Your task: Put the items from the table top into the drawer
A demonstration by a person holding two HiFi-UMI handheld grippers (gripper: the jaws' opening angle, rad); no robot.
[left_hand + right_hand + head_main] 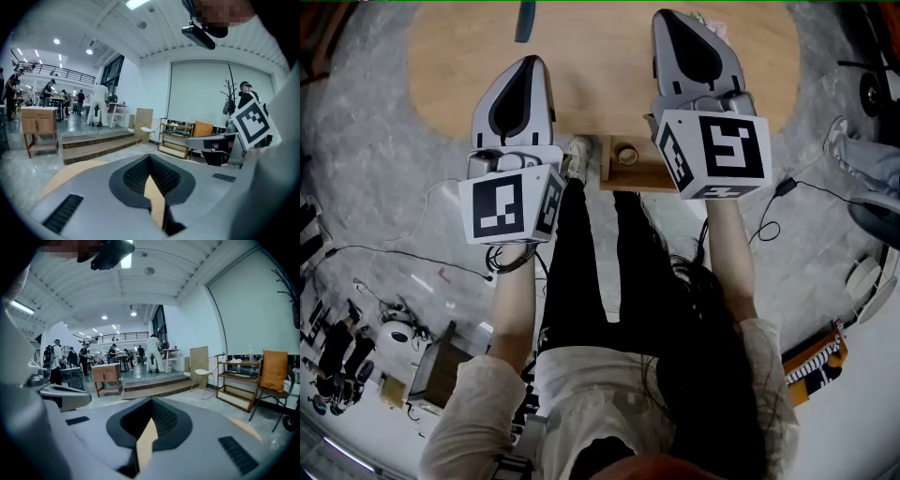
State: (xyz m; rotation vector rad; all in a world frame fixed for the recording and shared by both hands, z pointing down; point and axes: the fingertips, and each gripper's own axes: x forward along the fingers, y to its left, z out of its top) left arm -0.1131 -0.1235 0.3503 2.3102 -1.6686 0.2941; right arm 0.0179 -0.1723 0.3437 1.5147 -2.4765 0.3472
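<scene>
Head view: wooden drawer stands open; inside, a ring (tan).

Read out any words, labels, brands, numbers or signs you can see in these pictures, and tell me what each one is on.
No readable words, brands or numbers anywhere.
Left cube: black-and-white square markers only, no letters.
Right cube: square markers too, patterns rather than text.
Shelf in the room behind: anything printed on its items is too small to read.
</scene>
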